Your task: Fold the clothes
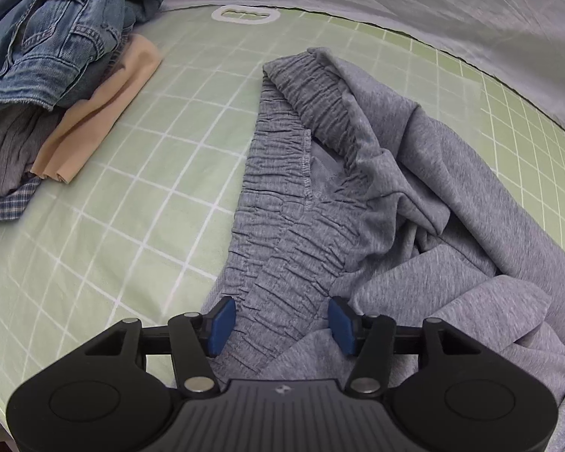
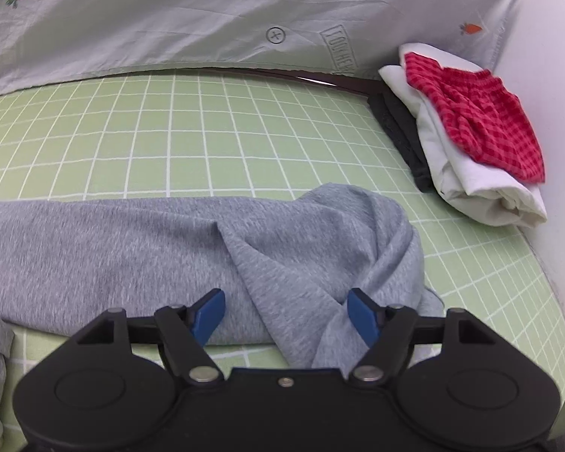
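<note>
Grey sweatpants lie crumpled on the green grid sheet, the elastic waistband running toward me. My left gripper is open, its blue pads either side of the waistband's near end, just above it. In the right wrist view a grey pant leg lies across the sheet, its end folded over. My right gripper is open over that folded end, holding nothing.
A pile of denim, beige and plaid clothes sits at far left. A stack of folded clothes with a red checked item on top sits at right by a white wall. A white carrot-print sheet lies behind.
</note>
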The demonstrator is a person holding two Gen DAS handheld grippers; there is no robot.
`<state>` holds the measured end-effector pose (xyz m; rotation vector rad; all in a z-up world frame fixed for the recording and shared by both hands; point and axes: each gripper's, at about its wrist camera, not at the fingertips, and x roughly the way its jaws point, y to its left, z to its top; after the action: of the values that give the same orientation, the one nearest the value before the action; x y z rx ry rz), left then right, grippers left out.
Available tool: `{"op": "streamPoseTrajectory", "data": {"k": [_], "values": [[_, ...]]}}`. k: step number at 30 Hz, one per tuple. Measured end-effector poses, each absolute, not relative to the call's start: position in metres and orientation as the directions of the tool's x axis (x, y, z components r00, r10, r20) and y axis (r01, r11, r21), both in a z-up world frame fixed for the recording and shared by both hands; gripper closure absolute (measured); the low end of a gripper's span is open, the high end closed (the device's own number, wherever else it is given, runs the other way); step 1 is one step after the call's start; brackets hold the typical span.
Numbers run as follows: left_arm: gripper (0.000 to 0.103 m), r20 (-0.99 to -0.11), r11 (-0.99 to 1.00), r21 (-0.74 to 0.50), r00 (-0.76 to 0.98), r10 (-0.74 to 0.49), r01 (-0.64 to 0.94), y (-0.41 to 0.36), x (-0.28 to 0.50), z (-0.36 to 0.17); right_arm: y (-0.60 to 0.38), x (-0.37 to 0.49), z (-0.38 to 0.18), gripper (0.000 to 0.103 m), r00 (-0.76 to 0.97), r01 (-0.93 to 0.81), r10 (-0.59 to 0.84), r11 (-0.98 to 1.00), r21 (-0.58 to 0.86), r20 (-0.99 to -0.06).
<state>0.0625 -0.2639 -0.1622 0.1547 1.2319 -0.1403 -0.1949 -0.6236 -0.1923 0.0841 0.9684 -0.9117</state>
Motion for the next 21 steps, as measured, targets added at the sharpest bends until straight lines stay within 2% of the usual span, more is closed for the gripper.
{"op": "streamPoseTrajectory", "data": {"k": [1,4,5,6,7,8,14,18,21], "values": [[0.047,-0.945,0.979,0.056,0.327,-0.012,0.197,-0.265,0.063,-0.163,-0.624,-0.191,-0.195,0.037,0.236,0.678,-0.629,0.652,-0.338,-0.741],[0.044,-0.945,0.976,0.087,0.327,0.018,0.199,-0.266,0.063,-0.167,-0.627,-0.183,-0.202,0.055,0.226,0.627,-0.622,0.682,-0.377,-0.75],[0.04,-0.945,0.976,0.096,0.327,0.027,0.197,-0.266,0.063,-0.168,-0.629,-0.183,-0.202,0.065,0.229,0.627,-0.617,0.685,-0.371,-0.753],[0.036,-0.944,0.975,0.101,0.327,0.032,0.196,-0.266,0.064,-0.169,-0.63,-0.184,-0.2,0.086,0.232,0.63,-0.615,0.685,-0.365,-0.753],[0.035,-0.945,0.975,0.105,0.326,0.036,0.195,-0.266,0.064,-0.169,-0.632,-0.185,-0.199,0.099,0.225,0.635,-0.621,0.678,-0.37,-0.751],[0.034,-0.945,0.975,0.108,0.326,0.04,0.195,-0.266,0.065,-0.169,-0.634,-0.186,-0.197,0.102,0.22,0.641,-0.627,0.67,-0.374,-0.747],[0.027,-0.945,0.973,0.129,0.322,0.062,0.191,-0.265,0.069,-0.171,-0.648,-0.181,-0.172,0.102,0.262,0.626,-0.692,0.652,-0.428,-0.672],[0.026,-0.944,0.972,0.143,0.32,0.077,0.188,-0.265,0.072,-0.172,-0.675,-0.145,-0.151,0.102,0.322,0.567,-0.728,0.66,-0.492,-0.605],[0.021,-0.945,0.974,0.141,0.317,0.079,0.18,-0.263,0.074,-0.173,-0.702,-0.103,-0.125,0.102,0.379,0.551,-0.763,0.64,-0.535,-0.523]]}}
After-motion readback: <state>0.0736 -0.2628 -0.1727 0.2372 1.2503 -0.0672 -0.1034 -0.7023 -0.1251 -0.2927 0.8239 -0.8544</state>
